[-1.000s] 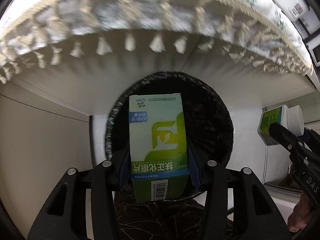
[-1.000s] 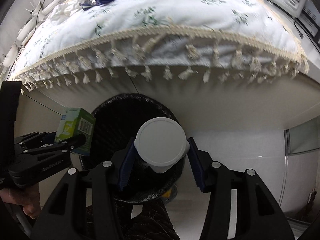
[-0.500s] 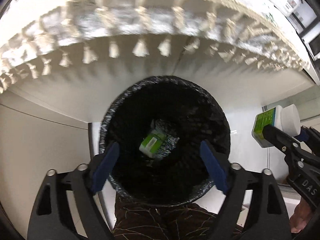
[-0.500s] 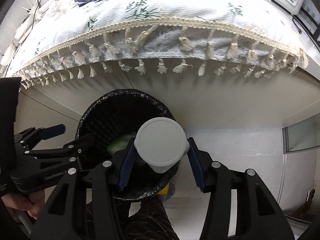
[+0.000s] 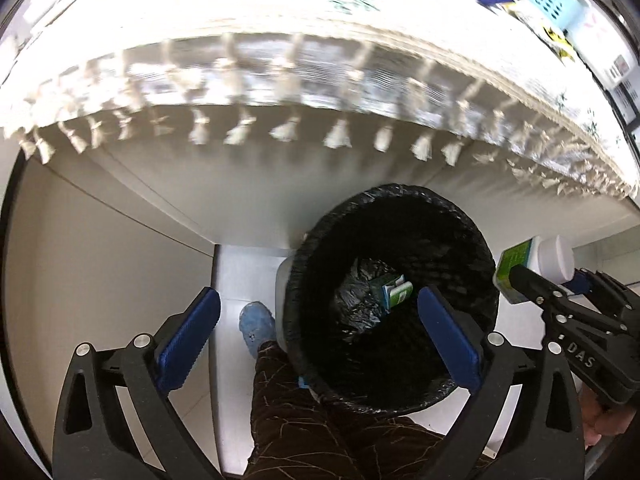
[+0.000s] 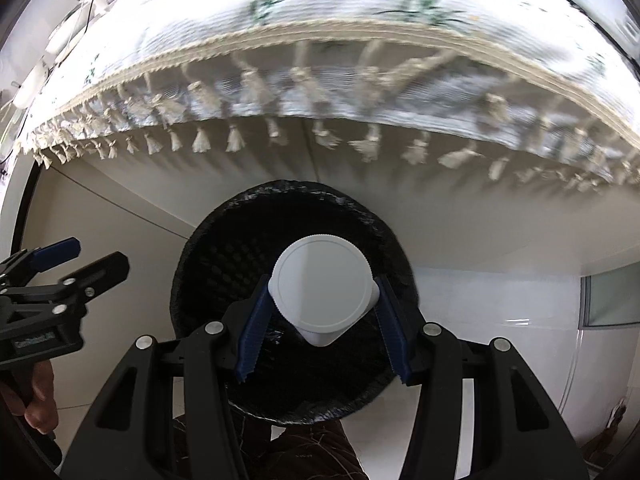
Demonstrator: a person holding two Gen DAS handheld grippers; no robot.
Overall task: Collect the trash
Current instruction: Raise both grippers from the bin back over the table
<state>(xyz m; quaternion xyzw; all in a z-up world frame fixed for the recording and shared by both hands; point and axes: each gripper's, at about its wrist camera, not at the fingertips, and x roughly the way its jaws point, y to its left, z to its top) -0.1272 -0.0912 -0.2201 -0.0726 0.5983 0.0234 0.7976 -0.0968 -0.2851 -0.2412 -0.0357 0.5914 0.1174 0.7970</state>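
Left tool [image 5: 318, 336]: its blue pads are standing wide apart, having just been opening, with nothing between them; it is pointing steeply down beside the left part of the bin's rim.
Right tool [image 6: 322, 328]: it is clamping a white bottle by its sides, directly over the bin's mouth.
Bottle [image 6: 323, 286]: its round ribbed white cap is facing the right wrist camera; in the left wrist view a green label is showing on its body [image 5: 516, 258].
Bin [image 5: 400, 208]: a black bin lined with a black bag is standing on the pale floor, just in front of the cloth's fringe.
Box [image 5: 394, 290]: a small green and white carton is lying at the bottom of the bin, on the crumpled bag.
Cloth [image 6: 360, 12]: a white flowered cloth with cream tassels is hanging over the edge of the surface, far beyond the bin.
Person: a leg in dark patterned trousers [image 5: 304, 424] is standing near the bin, with a blue shoe [image 5: 256, 326] to the bin's left.
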